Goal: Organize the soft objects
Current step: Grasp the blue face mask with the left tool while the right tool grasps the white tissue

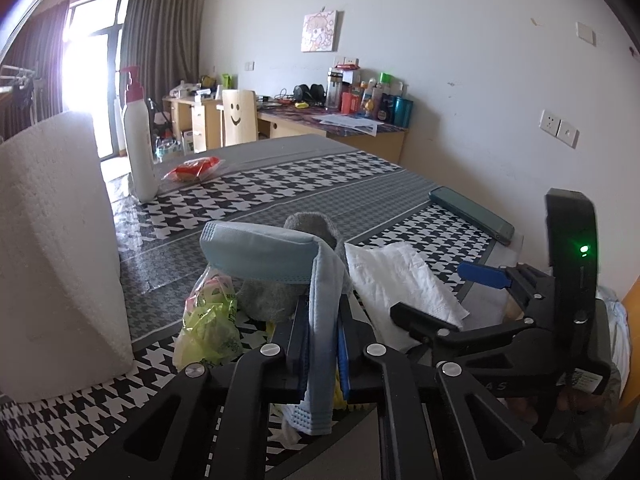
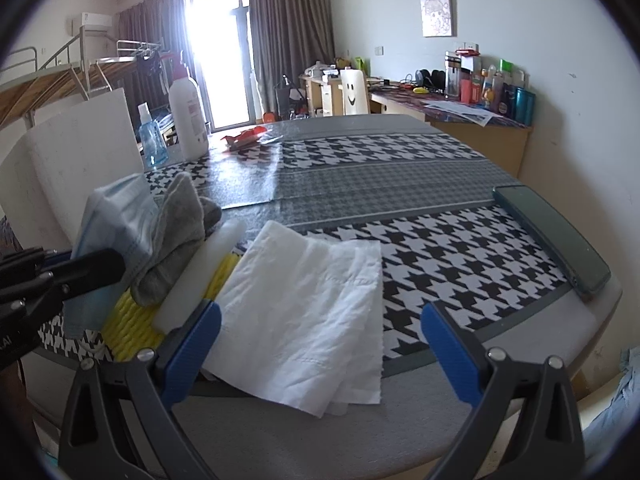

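The left gripper point(image 1: 323, 344) sits low over the near part of the counter point(image 2: 400, 184), its jaws clenched on a light blue face mask point(image 1: 276, 254). The mask is pinched at its folded middle: one end hangs down out of the jaws toward the camera, the other arches up and to the left above a grey sock point(image 1: 308, 226). In the right wrist view the same mask point(image 2: 116, 220) rises at the left, just beside the sock point(image 2: 176, 236), with one black finger of the left gripper point(image 2: 86, 267) reaching in across it.

The right gripper point(image 2: 320, 340) is held level near the counter's near edge, jaws released and spread wide, with a folded white paper towel point(image 2: 308, 312) lying between them. Whether the blue pads point(image 2: 196, 340) touch the towel cannot be told.

The sock is partly covered by the mask. Beneath it lie a yellow ribbed thing point(image 2: 132, 320) and a white bar point(image 2: 208, 276), both partly covered and hard to identify. A yellow-green plastic bag point(image 1: 208, 320) lies crumpled left of the left gripper. A large white foam block point(image 1: 56, 248) hides the left of the counter; a dark phone point(image 2: 552, 236) lies at the right edge.
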`<state>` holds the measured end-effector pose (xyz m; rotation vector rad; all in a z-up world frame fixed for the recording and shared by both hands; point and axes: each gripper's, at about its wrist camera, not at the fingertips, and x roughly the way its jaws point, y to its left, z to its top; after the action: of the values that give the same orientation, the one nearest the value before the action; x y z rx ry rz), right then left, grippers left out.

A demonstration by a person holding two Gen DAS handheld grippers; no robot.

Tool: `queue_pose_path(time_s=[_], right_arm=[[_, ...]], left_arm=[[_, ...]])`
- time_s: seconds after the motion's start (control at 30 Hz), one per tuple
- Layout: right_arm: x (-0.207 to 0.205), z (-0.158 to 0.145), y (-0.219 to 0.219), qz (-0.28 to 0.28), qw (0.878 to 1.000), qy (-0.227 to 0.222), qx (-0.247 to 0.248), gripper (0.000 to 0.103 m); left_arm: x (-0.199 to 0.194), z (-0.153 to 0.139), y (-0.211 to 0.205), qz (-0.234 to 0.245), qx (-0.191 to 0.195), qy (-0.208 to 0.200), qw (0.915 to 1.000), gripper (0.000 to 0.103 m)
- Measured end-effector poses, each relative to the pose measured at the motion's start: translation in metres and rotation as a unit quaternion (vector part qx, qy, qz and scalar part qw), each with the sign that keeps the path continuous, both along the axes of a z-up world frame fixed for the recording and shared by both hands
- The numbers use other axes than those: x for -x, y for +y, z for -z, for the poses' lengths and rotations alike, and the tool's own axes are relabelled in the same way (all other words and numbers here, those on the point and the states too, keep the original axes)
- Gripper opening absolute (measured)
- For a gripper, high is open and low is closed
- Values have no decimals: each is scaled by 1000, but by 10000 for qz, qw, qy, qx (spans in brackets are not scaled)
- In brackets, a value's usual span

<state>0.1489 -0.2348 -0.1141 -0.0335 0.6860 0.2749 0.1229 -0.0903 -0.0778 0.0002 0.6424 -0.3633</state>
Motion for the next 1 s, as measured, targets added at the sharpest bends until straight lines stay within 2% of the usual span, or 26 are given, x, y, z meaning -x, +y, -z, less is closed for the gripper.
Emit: queue_pose_path(time_s=[0.27, 0.6, 0.7, 0.77, 0.83, 0.9, 0.93, 1.0], right_arm=[[-2, 5, 6, 52, 9997, 82, 225, 99], [-3, 8, 16, -41, 9989, 268, 383, 83], [-1, 6, 18, -142, 9988, 299, 367, 72], [1, 5, 20, -186, 9987, 295, 358, 60], [2, 3, 21, -218, 9987, 308, 339, 36], [1, 3, 19, -211, 9987, 344, 302, 22], [0, 3, 18, -211, 9988, 357, 273, 16], [1, 0, 16, -202, 9991, 313, 198, 13]], left_arm=[[7, -6, 4, 33, 16, -137, 9999, 9], [23, -17, 12, 24, 54, -355, 9994, 9], [26, -20, 15, 15, 80, -412, 9991, 9], [29, -21, 17, -2, 92, -437, 9990, 9], [32, -22, 18, 8, 112, -447, 9989, 9], [33, -24, 20, -1, 117, -468, 9988, 9], [34, -24, 21, -12, 112, -494, 9987, 9], [36, -27, 23, -57, 109, -545, 9984, 9]])
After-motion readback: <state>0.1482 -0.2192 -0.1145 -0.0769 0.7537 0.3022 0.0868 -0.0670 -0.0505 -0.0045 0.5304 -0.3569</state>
